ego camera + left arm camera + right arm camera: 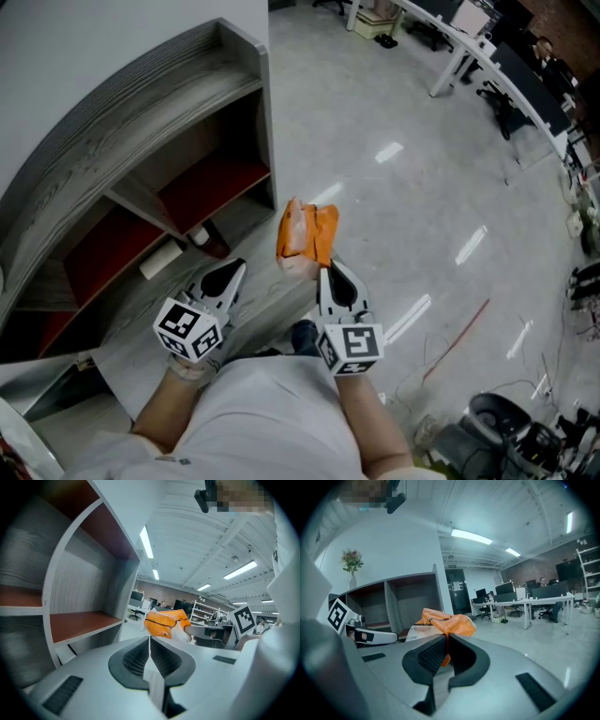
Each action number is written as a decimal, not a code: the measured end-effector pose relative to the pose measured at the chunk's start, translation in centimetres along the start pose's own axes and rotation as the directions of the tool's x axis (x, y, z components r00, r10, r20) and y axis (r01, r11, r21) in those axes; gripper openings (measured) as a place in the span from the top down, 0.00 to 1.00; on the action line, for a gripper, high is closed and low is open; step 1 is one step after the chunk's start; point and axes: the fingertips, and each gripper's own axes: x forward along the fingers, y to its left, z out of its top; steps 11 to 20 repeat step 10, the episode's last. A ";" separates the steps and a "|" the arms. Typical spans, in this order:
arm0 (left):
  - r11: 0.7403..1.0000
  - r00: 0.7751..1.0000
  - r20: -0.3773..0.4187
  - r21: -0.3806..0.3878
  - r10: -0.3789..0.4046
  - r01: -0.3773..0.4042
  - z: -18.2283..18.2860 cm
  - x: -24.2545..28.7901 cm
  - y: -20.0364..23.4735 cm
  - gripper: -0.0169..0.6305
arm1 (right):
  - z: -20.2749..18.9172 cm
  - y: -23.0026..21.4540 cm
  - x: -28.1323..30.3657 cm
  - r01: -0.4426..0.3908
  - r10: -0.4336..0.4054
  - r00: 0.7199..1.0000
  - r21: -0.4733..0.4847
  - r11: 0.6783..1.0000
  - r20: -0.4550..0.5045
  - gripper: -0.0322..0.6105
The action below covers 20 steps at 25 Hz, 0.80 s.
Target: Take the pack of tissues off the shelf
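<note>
The pack of tissues (306, 236) is orange and white in soft plastic wrap, and it hangs in the air over the floor, off the shelf (141, 202). My right gripper (325, 272) is shut on the lower end of the pack (445, 624), whose orange film bunches above the jaws. To its left my left gripper (236, 273) is shut with nothing in it, jaws pressed together (149, 640). From the left gripper view the pack (164, 622) floats just beyond the jaws, beside the shelf's open red-brown compartments (79, 623).
The grey curved shelf unit (112, 141) stands at the left with open compartments and a small white roll (161, 261) at its base. Polished floor (403, 187) spreads right; white desks (469, 47) at the far top; cables and gear (506, 422) at the lower right.
</note>
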 end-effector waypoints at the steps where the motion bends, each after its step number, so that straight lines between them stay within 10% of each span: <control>1: 1.000 1.000 0.001 0.000 0.002 -0.002 0.0 -0.1 0.1 0.94 | 0.0 0.1 0.1 -0.002 0.002 1.000 -0.001 1.000 0.000 0.91; 20: 1.000 1.000 0.008 0.004 0.012 -0.012 0.2 -0.7 -0.5 0.94 | 0.4 0.7 -0.4 -0.027 0.027 1.000 -0.019 0.999 -0.005 0.91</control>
